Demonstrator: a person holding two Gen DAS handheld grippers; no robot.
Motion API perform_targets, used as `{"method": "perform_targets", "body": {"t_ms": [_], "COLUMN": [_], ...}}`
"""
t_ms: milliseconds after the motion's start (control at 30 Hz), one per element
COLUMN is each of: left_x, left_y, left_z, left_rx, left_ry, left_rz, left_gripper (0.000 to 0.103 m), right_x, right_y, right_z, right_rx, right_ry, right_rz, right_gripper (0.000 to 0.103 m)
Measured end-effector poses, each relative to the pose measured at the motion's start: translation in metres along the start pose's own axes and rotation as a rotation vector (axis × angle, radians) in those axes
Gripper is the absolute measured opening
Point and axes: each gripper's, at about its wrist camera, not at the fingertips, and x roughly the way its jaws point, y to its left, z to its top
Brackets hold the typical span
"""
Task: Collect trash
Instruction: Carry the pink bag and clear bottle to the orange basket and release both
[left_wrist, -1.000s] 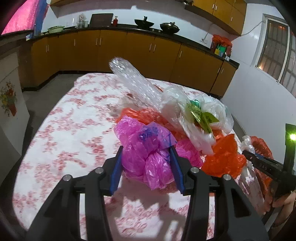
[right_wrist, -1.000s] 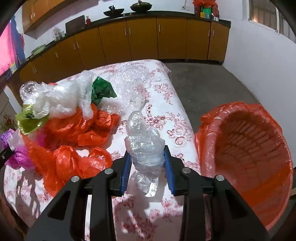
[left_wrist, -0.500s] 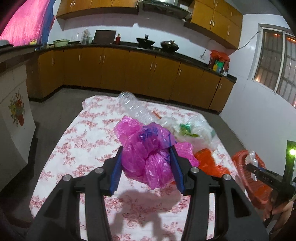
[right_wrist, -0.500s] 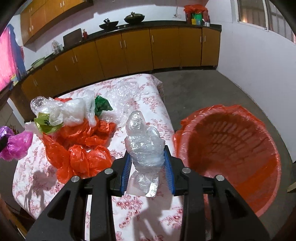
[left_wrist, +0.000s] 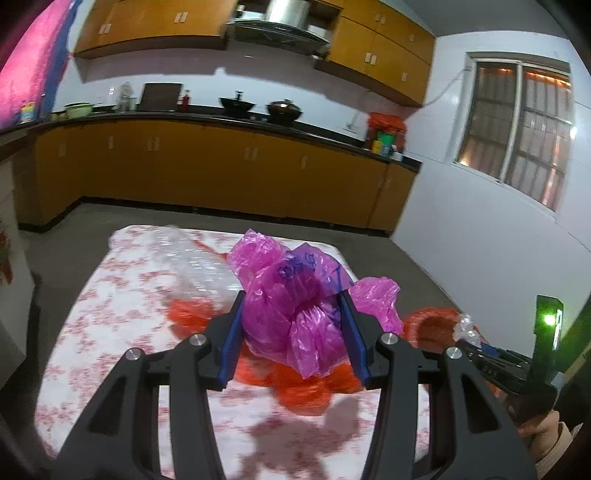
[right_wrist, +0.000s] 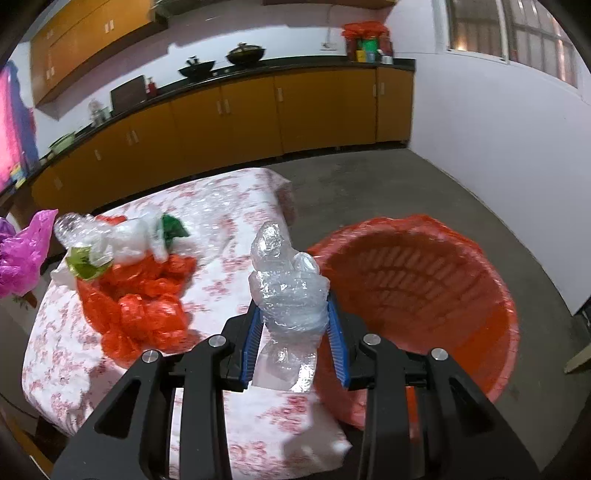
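Note:
My left gripper is shut on a crumpled pink plastic bag and holds it high above the table. My right gripper is shut on a wad of clear plastic wrap, held above the table's right edge beside the orange basket. The basket stands on the floor and looks empty. On the table lie orange bags, a clear and white bag bundle with green scraps and bubble wrap. The pink bag also shows at the left edge of the right wrist view.
The table has a white cloth with red flowers. Orange kitchen cabinets under a dark counter run along the far walls. Grey floor lies around the table. A white wall stands behind the basket.
Both grippers have risen and pulled back from the table with their loads. The right gripper has shifted toward the basket, which now shows more fully.

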Motion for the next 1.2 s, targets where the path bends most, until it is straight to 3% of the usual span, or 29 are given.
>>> {"method": "perform_targets", "body": {"t_ms": [567, 933, 1200], "left_x": [0.092, 0.15, 0.171], "left_y": [-0.134, -0.193, -0.22], "left_z": [-0.024, -0.052, -0.062], "left_rx": [0.132, 0.21, 0.236], "left_ry": [0.157, 0.261, 0.292], "left_rz": [-0.28, -0.363, -0.39], "left_gripper": [0.048, 0.048, 0.049], "right_x": [-0.024, -0.028, -0.029], "right_y": [-0.094, -0.128, -0.139], "right_z": [0.002, -0.001, 0.001], "right_rx": [0.173, 0.249, 0.274], "right_ry": [-0.045, -0.044, -0.052], "right_rz": [-0.171, -0.202, -0.2], "right_gripper": [0.034, 0.034, 0.034]}}
